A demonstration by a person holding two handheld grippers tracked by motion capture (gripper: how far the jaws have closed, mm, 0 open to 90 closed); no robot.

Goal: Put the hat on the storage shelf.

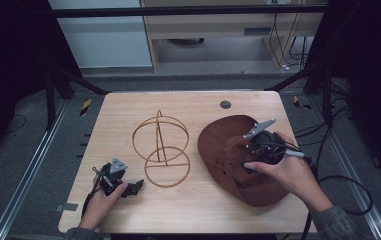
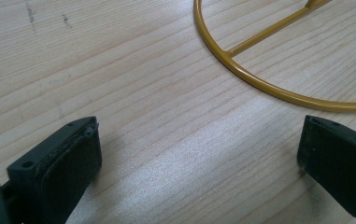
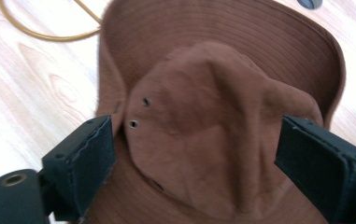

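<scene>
on pale wooden table (image 1: 193, 210), brown hat (image 1: 228, 150)

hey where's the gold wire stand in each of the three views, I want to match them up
High view: the gold wire stand is at table centre, left of the brown hat.
Left gripper view: its base ring curves across the upper right.
Right gripper view: a wire arc sits at top left, beside the hat.
Shared landmark: the light wooden table.

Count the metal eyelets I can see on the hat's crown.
2, both in the right gripper view on the crown's left side: one eyelet sits just above the other. More may be hidden on the hat's far side.
</scene>
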